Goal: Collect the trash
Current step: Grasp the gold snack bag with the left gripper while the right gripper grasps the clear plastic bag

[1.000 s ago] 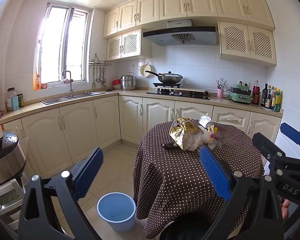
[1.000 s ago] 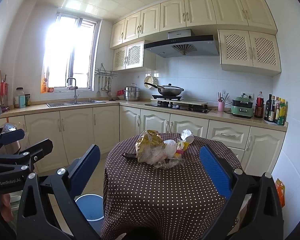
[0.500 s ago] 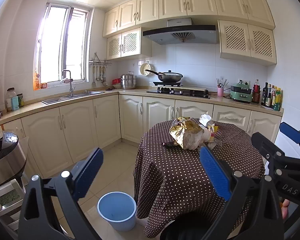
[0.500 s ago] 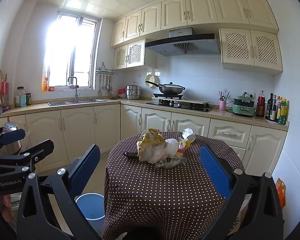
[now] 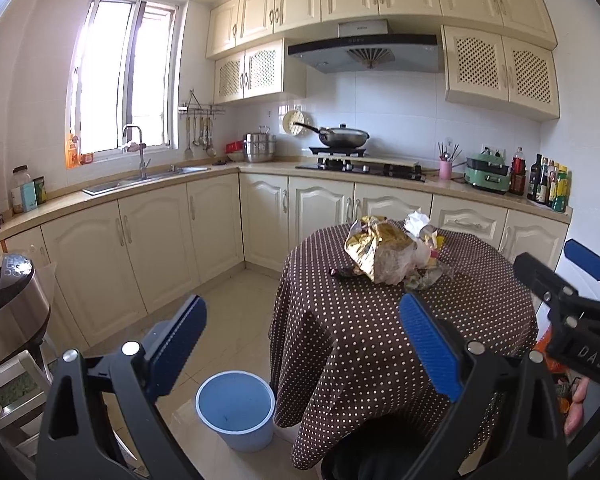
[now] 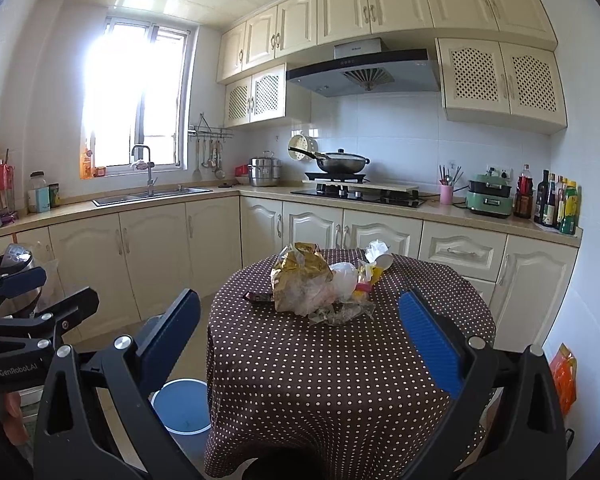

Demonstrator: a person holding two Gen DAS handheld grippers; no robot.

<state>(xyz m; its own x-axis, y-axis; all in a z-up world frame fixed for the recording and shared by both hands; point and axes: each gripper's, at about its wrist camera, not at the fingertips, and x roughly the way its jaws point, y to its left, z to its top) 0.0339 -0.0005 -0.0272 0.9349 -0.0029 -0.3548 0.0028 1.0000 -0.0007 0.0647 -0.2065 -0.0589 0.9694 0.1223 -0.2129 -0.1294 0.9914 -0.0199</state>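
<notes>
A heap of trash lies on the round table with the brown dotted cloth (image 5: 380, 332) (image 6: 340, 364): a crumpled gold foil bag (image 5: 374, 246) (image 6: 298, 270), clear plastic wrap (image 6: 340, 310), a white crumpled tissue (image 6: 376, 249) and a dark wrapper (image 6: 258, 298). A blue bin (image 5: 236, 410) (image 6: 184, 404) stands on the floor left of the table. My left gripper (image 5: 300, 344) is open, well short of the heap. My right gripper (image 6: 300, 344) is open too, facing the heap from a distance. Each gripper shows at the edge of the other's view.
Cream cabinets and a counter run along the back and left, with a sink (image 6: 152, 196), a hob with a wok (image 6: 342, 164) and bottles (image 6: 556, 204). A steel cooker on a stand (image 5: 8, 312) sits at far left. An orange bag (image 6: 564, 376) hangs right of the table.
Both views have shifted slightly, with the table and trash sitting a little higher and nearer. Both grippers stay open.
</notes>
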